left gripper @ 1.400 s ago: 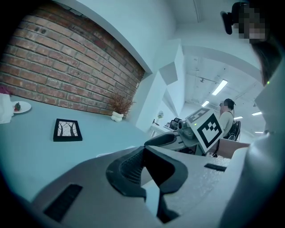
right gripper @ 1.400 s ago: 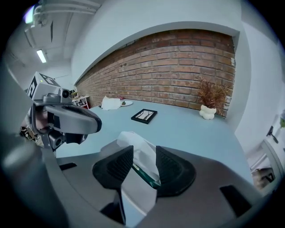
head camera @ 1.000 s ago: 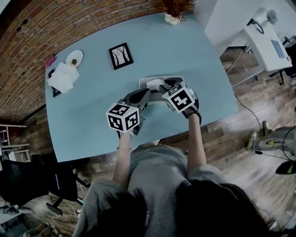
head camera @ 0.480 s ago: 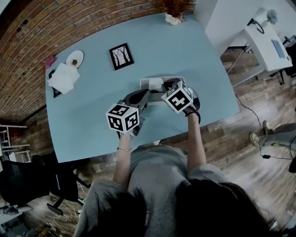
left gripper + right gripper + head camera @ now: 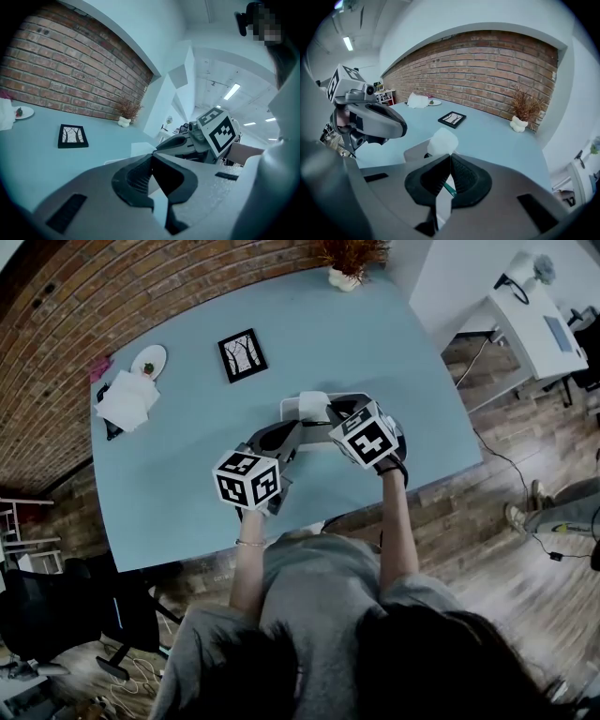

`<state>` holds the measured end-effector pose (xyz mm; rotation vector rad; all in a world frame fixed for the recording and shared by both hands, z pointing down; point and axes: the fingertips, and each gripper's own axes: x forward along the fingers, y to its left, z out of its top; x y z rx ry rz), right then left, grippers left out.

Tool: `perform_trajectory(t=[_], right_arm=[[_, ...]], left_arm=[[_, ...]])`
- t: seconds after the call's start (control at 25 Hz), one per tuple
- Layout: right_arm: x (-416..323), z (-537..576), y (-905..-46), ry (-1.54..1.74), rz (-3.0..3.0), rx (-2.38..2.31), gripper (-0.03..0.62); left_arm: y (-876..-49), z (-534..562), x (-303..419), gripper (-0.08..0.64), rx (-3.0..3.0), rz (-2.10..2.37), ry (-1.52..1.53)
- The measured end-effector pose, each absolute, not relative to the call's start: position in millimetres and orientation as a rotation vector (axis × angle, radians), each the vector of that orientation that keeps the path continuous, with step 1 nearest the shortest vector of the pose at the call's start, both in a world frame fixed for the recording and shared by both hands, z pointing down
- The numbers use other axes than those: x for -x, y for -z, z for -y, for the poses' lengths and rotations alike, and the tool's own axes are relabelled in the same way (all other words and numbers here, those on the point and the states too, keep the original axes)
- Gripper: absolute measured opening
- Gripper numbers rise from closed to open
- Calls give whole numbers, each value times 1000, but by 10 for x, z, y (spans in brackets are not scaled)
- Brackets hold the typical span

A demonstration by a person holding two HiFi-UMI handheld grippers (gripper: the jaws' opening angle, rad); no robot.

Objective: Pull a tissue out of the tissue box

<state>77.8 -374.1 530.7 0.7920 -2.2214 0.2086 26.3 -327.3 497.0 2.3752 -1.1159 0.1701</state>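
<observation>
The pale tissue box (image 5: 305, 409) lies on the light blue table (image 5: 187, 465) in front of me. A white tissue (image 5: 442, 142) stands up from its slot. My right gripper (image 5: 450, 157) is shut on the base of that tuft, and in the head view the right gripper (image 5: 326, 414) sits over the box's top. My left gripper (image 5: 151, 157) is shut with nothing between its jaws. In the head view the left gripper (image 5: 298, 431) lies at the box's near left side. Whether it touches the box I cannot tell.
A black picture frame (image 5: 243, 354) lies beyond the box. A small plate (image 5: 148, 360) and a white folded cloth (image 5: 127, 397) sit at the far left corner. A dried plant in a white pot (image 5: 347, 263) stands at the far edge. A brick wall borders the table's left.
The right gripper's jaws, open around the tissue a second ago, have closed on it. The left gripper has stayed where it was.
</observation>
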Motion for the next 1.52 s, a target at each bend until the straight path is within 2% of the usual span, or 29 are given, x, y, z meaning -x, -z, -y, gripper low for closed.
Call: perform_trajectory(t=[1.52], right_arm=[[-1057, 3105, -4514, -152, 2420, -1043, 3]], left_arm=[[-4422, 2677, -498, 3, -2531, 1130, -109]])
